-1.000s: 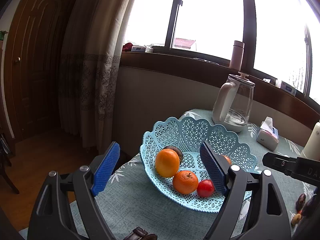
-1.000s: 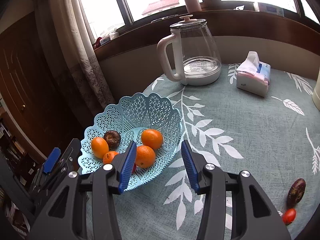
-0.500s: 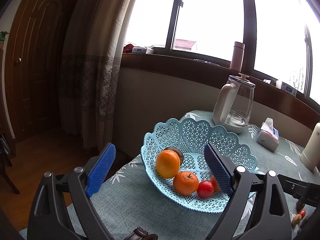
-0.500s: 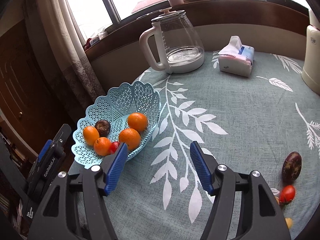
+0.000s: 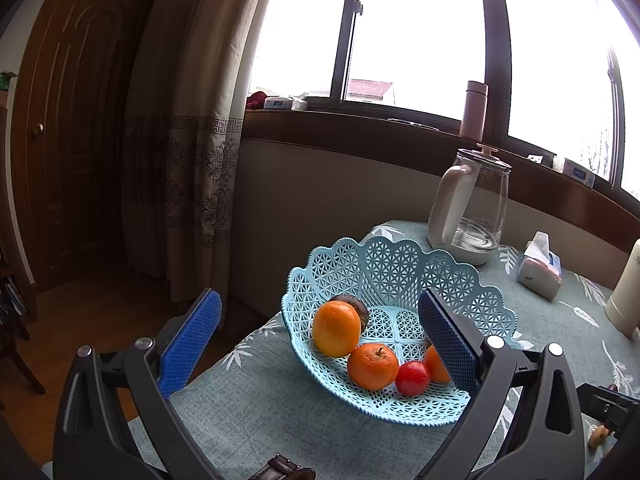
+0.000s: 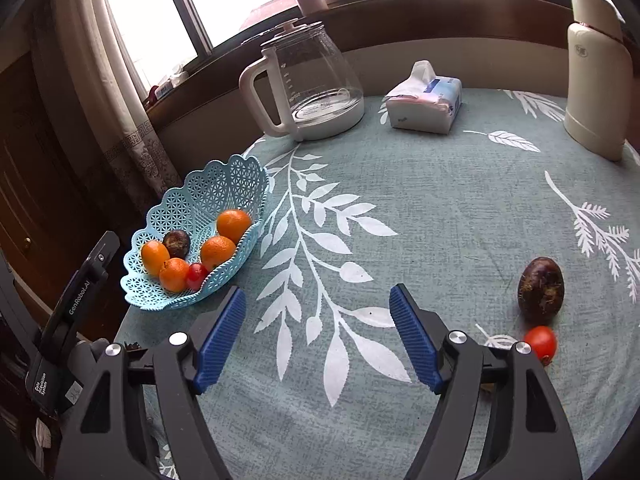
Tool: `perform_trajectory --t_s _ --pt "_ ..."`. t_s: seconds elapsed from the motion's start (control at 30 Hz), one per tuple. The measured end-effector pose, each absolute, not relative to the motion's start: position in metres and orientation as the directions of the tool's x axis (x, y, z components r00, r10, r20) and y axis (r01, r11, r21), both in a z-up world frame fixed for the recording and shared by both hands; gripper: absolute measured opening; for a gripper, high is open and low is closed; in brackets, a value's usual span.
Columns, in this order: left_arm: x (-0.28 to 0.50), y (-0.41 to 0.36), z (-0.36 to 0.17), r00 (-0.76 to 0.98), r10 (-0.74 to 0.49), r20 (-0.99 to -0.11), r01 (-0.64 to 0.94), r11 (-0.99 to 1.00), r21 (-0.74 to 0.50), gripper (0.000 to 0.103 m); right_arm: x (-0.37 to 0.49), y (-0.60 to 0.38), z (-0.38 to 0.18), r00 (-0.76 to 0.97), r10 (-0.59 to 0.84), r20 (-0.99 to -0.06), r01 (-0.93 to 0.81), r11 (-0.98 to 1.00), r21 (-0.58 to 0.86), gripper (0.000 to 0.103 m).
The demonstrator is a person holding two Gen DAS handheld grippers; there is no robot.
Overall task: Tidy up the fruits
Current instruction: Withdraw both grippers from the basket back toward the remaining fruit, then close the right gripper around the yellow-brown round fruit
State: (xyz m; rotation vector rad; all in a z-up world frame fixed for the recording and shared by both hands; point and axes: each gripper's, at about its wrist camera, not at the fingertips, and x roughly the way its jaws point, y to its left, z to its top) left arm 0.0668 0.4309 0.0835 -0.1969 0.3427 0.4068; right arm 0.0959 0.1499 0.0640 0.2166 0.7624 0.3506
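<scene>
Grippers, left (image 5: 316, 326) and right (image 6: 316, 326), gape empty (passionfruit (image 6: 541, 290) upright).

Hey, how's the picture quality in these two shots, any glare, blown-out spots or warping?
Left wrist view: the window is blown out white, the door and curtain side sit dim, the basket and its fruit are sharp. Right wrist view: even, soft light on the tablecloth, faint shadow under the dark fruit. Both: strong fisheye bending, dark corners.
</scene>
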Motion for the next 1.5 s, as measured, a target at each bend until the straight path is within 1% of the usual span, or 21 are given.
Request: perform_trajectory --t_s 0.07,0.3,0.63,0.93,1.03,1.1,1.3,1.5 --pt "0.067 0.431 0.083 0.863 0.35 -0.365 -0.416 0.902 -0.118 0.1 0.094 0.142 0.064 0.683 0.369 -0.631 -0.212 0.926 0.313 0.079" --pt "0.068 0.435 0.081 0.862 0.332 -0.383 -0.41 0.901 -0.141 0.1 0.082 0.106 0.064 0.706 0.323 -0.63 -0.143 0.937 0.319 0.079" --pt "0.065 0.427 0.083 0.873 0.333 -0.355 -0.395 0.911 -0.117 0.1 0.069 0.048 0.056 0.727 0.246 -0.641 -0.017 0.94 0.341 0.079" --pt "0.062 0.423 0.084 0.877 0.339 -0.341 -0.394 0.913 -0.106 0.1 0.06 0.02 0.046 0.721 0.199 -0.664 0.042 0.944 0.328 0.078" --pt "0.061 0.422 0.084 0.877 0.343 -0.337 -0.397 0.912 -0.104 0.1 0.054 0.018 0.041 0.71 0.198 -0.675 0.034 0.949 0.314 0.075" --pt "0.06 0.421 0.085 0.877 0.346 -0.334 -0.398 0.912 -0.101 0.1 0.05 0.017 0.037 0.699 0.2 -0.686 0.027 0.952 0.304 0.07" --pt "0.058 0.417 0.086 0.877 0.356 -0.323 -0.401 0.912 -0.084 0.1 0.042 0.021 0.026 0.663 0.224 -0.715 -0.003 0.955 0.296 0.059" --pt "0.058 0.41 0.088 0.88 0.359 -0.31 -0.394 0.918 -0.054 0.1 0.044 0.03 0.018 0.635 0.222 -0.74 -0.021 0.962 0.271 0.051"
